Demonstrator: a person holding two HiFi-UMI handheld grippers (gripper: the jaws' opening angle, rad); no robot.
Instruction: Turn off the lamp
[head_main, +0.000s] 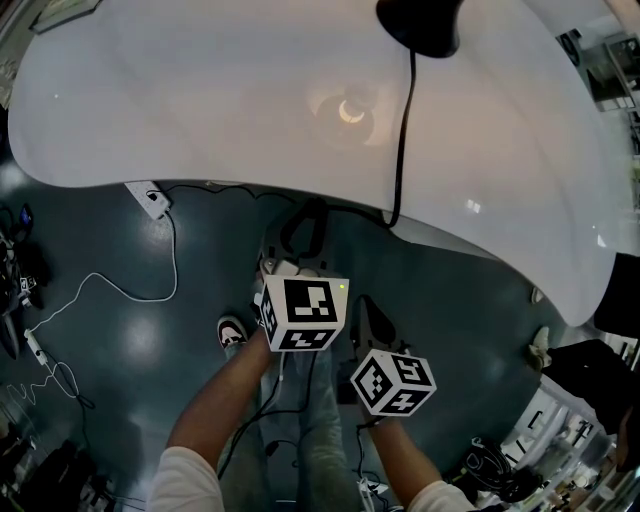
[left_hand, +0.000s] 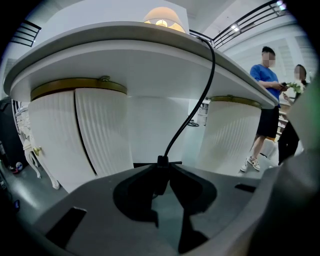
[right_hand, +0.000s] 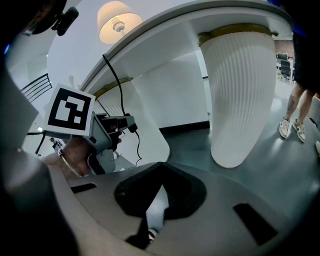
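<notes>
Right now my left tool (left_hand: 162, 169) is pinched on the inline switch (left_hand: 160, 182) of the cord (left_hand: 197, 105) hanging off the worktop (left_hand: 100, 32), since that is what cuts the lamp (left_hand: 161, 19) glowing on top. My right tool (right_hand: 162, 166) waits alongside, closed and empty. The jaws cover the switch's button, so I can't tell if it is pressed.
</notes>
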